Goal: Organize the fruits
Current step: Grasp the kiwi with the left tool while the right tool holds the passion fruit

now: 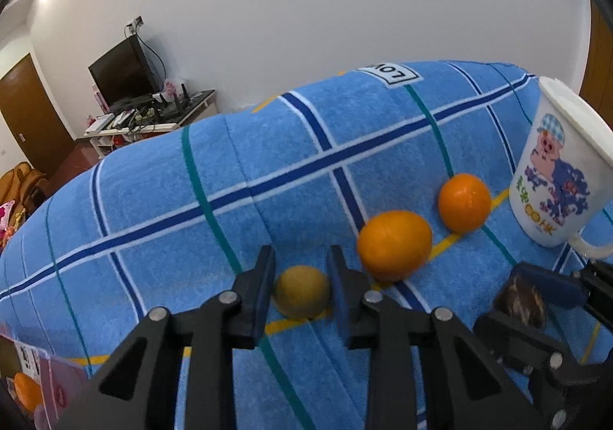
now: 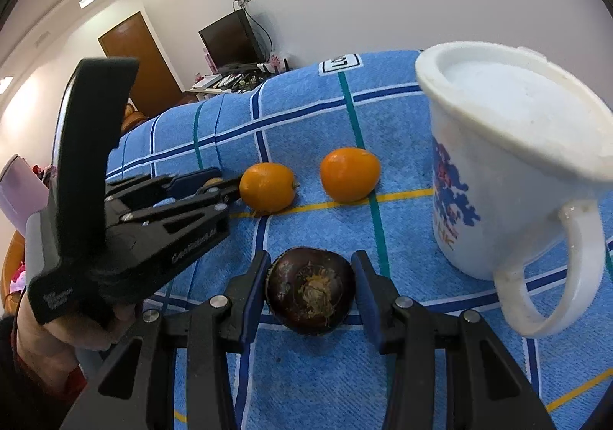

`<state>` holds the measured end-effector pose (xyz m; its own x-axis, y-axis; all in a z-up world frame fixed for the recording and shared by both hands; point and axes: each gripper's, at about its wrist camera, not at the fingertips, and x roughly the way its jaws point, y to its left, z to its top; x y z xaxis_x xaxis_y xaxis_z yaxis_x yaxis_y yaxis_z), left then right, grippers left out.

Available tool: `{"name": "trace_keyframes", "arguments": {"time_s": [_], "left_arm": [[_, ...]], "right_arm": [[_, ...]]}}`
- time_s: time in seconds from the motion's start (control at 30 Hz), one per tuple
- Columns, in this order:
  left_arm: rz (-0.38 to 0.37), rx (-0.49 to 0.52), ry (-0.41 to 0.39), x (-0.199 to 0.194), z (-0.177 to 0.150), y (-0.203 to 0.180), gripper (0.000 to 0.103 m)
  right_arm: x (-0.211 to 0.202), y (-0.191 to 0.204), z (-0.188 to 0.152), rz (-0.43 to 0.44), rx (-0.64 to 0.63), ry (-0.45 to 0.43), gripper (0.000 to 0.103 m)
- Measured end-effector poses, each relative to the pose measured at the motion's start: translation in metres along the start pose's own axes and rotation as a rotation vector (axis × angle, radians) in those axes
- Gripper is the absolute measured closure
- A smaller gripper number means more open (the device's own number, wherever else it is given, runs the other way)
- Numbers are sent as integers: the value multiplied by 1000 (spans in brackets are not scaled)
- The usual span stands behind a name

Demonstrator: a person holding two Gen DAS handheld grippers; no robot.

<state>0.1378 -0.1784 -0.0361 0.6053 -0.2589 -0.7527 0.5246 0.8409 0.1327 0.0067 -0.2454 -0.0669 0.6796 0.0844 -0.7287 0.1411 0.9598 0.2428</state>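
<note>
Right tool [image 2: 309,290] open astride firm, smooth dark fruit [image 2: 309,290], gripped across middle; left tool [image 1: 301,290] open around small yellow-brown fruit [image 1: 301,291].

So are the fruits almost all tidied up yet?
Not yet. Nothing looks sorted. The left gripper brackets a small yellow-brown fruit, and the right gripper brackets a dark round fruit. Two oranges wait on the blue towel beside the white mug.

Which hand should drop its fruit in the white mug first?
Probably the right. The right gripper has the dark fruit between its jaws, and the white mug stands just beside it. The left gripper, around the small yellow fruit, sits farther away, past both oranges.
</note>
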Motion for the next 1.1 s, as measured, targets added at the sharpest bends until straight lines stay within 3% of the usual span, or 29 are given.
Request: {"name": "trace_keyframes", "arguments": {"time_s": [0.3,0.5,0.87,1.1], "left_arm": [[44,-66,-26,-30,-29,-2,74],[-82,-170,-84,-55,-53,15,80],[-219,-245,-201,-92,-86,42,84],[-282,-260,-184,-92,-91,45,84]], "right_arm": [[-5,0,-1,-20,0,-39,57],[-14,3,-5,-49,4,-68,57],[-45,18,-11,-125,-64,-205,58],[-50,20,-10,-129,-78,-216,58]]}}
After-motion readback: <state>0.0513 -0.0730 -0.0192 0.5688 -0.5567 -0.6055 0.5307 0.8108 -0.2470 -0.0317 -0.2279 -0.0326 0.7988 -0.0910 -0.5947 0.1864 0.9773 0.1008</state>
